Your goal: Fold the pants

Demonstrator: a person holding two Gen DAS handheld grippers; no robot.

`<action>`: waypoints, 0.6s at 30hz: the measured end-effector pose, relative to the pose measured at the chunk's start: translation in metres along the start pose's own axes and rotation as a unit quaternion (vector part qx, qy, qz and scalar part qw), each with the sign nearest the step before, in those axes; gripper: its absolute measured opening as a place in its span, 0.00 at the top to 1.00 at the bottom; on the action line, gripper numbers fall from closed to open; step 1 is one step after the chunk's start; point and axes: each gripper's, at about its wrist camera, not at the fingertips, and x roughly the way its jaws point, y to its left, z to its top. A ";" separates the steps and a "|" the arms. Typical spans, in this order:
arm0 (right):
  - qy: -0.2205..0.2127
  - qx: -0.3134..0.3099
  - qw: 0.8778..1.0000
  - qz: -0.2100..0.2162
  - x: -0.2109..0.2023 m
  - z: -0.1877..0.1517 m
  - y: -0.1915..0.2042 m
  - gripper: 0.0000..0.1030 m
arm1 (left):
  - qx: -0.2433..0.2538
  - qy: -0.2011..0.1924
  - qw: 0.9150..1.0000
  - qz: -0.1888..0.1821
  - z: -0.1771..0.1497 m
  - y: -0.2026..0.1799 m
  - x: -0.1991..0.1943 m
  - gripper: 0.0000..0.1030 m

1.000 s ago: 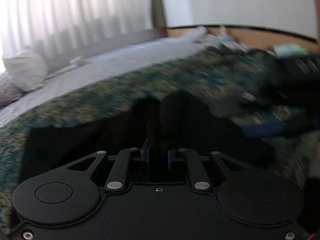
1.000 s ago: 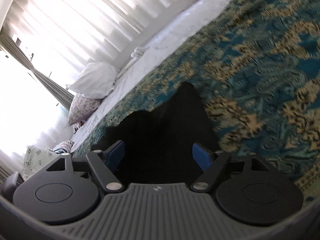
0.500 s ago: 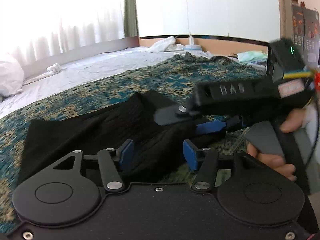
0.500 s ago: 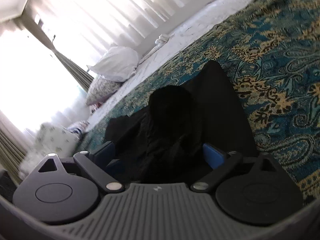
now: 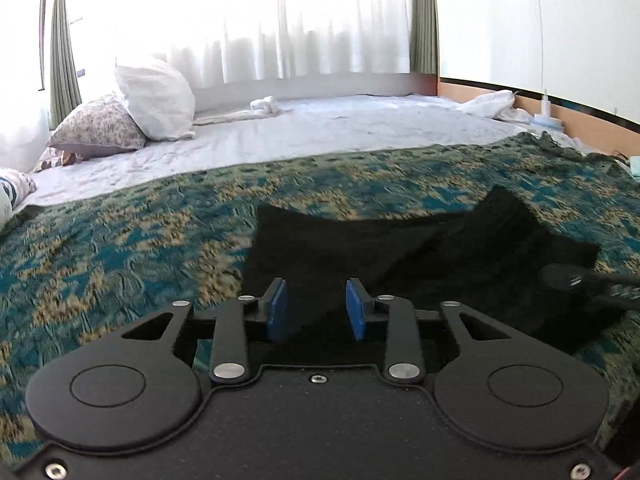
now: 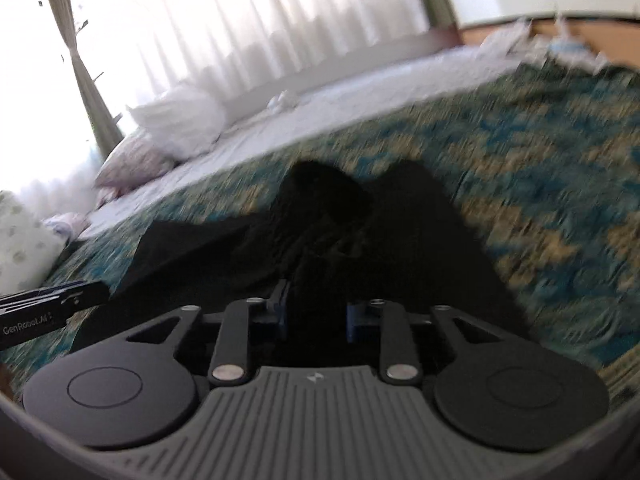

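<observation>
Your left gripper (image 5: 316, 312): matte black body, two round discs, silver pivot pins, corner screws, blue fingertip pads (image 5: 277, 310). Your right gripper (image 6: 316, 318): ribbed grey centre plate, black discs, silver pins, blue pads (image 6: 352, 322).

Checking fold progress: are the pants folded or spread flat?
Partly folded: the pants lie bunched on the bedspread, one layer overlapping another, not neat.

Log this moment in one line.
black pants: bunched on patterned bedspread | left gripper: jaws just closing, nothing between | right gripper: jaws just closed on pants fabric
</observation>
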 end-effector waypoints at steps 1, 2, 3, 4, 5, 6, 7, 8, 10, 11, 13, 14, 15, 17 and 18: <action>-0.015 -0.008 1.000 -0.014 -0.004 0.003 -0.001 0.74 | 0.003 -0.003 1.000 0.003 0.005 0.002 0.003 0.70; -0.019 -0.013 0.999 -0.024 -0.005 0.005 -0.003 0.74 | 0.009 -0.006 1.000 0.005 0.007 0.003 0.008 0.70; -0.016 -0.014 0.999 -0.033 -0.005 0.006 -0.008 0.74 | 0.015 -0.009 1.000 0.007 0.011 0.003 0.014 0.70; -0.008 -0.009 0.999 -0.038 -0.003 0.005 -0.014 0.74 | 0.020 -0.010 1.000 0.009 0.014 0.002 0.021 0.70; 0.001 -0.002 0.999 -0.039 -0.002 0.004 -0.020 0.74 | 0.025 -0.009 1.000 0.010 0.018 0.002 0.030 0.70; 0.012 0.009 0.999 -0.038 0.000 0.002 -0.027 0.73 | 0.028 -0.007 1.000 0.010 0.023 -0.003 0.041 0.70; 0.019 0.018 0.999 -0.035 0.002 -0.001 -0.032 0.72 | 0.030 -0.004 1.000 0.010 0.026 -0.004 0.050 0.70; 0.020 0.025 0.999 -0.030 0.000 -0.004 -0.036 0.71 | 0.032 0.000 0.999 0.008 0.029 -0.006 0.060 0.69; 0.017 0.029 0.999 -0.022 -0.002 -0.007 -0.040 0.69 | 0.038 0.008 0.999 0.006 0.033 -0.010 0.081 0.69; 0.017 0.028 0.999 -0.020 -0.003 -0.007 -0.040 0.68 | 0.045 0.013 0.999 0.008 0.035 -0.012 0.094 0.70; 0.016 0.022 0.999 -0.020 -0.003 -0.005 -0.041 0.67 | 0.055 0.022 0.998 0.019 0.036 -0.015 0.116 0.70; 0.015 0.020 0.999 -0.020 -0.004 -0.005 -0.043 0.67 | 0.059 0.027 0.998 0.027 0.036 -0.016 0.126 0.71; 0.014 0.018 0.999 -0.022 -0.007 -0.005 -0.044 0.67 | 0.059 0.033 0.997 0.038 0.036 -0.015 0.138 0.71; 0.013 0.014 0.999 -0.027 -0.007 -0.004 -0.046 0.65 | 0.049 0.049 0.996 0.048 0.035 -0.007 0.156 0.70; 0.012 0.014 0.999 -0.029 -0.007 -0.004 -0.048 0.64 | 0.040 0.050 0.997 0.049 0.035 -0.002 0.163 0.70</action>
